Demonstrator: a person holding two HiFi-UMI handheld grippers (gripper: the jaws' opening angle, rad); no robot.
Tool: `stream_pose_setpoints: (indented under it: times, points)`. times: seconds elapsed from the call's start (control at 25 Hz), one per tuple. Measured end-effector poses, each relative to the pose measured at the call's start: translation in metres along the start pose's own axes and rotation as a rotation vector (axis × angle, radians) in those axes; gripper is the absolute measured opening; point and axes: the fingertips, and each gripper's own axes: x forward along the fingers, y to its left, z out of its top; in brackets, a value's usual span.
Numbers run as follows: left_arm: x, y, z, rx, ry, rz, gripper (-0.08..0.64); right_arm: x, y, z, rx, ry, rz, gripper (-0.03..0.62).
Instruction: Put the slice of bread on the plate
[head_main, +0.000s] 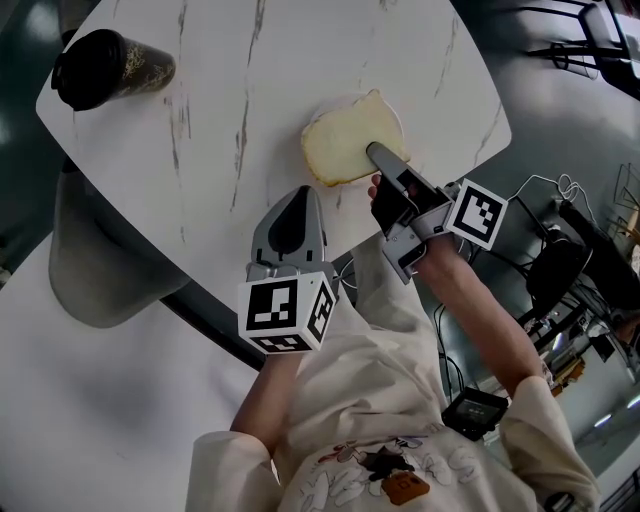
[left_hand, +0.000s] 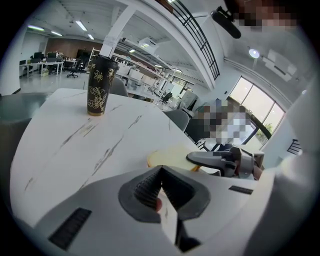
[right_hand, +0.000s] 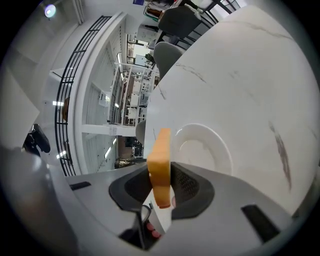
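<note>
While in right hand-held gripper (right_hand: 161, 184), bread slice (right_hand: 161, 150) over plate (right_hand: 217, 146).

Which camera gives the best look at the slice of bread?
The head view: the slice of bread shows nearly its whole flat face from above. The right gripper view sees it edge-on between the fingers holding it. The left gripper view catches only a thin pale sliver.

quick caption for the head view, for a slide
Right gripper holds the bread over the plate on a table; left gripper shut nearby, cup at the far corner.
</note>
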Motion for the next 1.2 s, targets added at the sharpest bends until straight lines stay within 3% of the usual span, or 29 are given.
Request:
stream_pose_setpoints:
  times: [0.48,0.68,0.92,1.2]
  points:
    - [0.0,-0.007,-0.005,0.009,0.015,-0.014,0.006,-0.001,-0.005,-0.004,-0.133,0.036,-0.104,0.097]
    - [-0.004,-0.007,-0.003,0.023,0.009,-0.006,0.007,-0.004,-0.006,-0.005,-0.295,0.04,-0.172,0.101]
    - [-0.006,-0.01,-0.006,0.028,0.014,-0.008,0.006,-0.004,-0.005,-0.01,-0.405,0.09,-0.192,0.216]
    - [-0.008,-0.013,-0.005,0.035,0.011,-0.015,0.007,-0.013,0.003,-0.015,-0.58,0.103,-0.248,0.261]
